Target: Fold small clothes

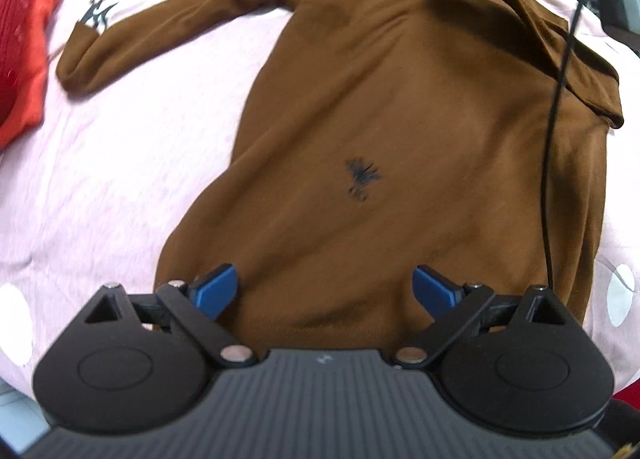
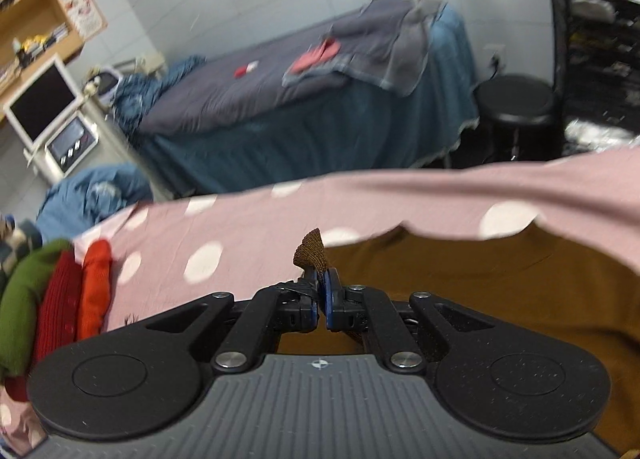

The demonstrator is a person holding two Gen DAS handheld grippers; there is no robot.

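A brown long-sleeved top (image 1: pixel 400 131) lies spread on a pink spotted sheet (image 1: pixel 140 163), one sleeve stretched out to the left and the other folded over at the upper right. My left gripper (image 1: pixel 325 291) hovers open above its lower body, blue fingers (image 1: pixel 218 287) wide apart with nothing between them. In the right wrist view the same brown top (image 2: pixel 480 283) lies on the pink sheet (image 2: pixel 248 235). My right gripper (image 2: pixel 321 291) is shut on a ribbed brown cuff (image 2: pixel 311 249), which sticks up between the blue pads.
Folded red and orange clothes (image 1: pixel 24 35) lie at the sheet's left edge; a green, red and orange stack (image 2: pixel 56 307) shows in the right wrist view. A black cable (image 1: pixel 560 59) hangs over the top. Beyond are a blue bed (image 2: pixel 320 99) and a black stool (image 2: pixel 516 103).
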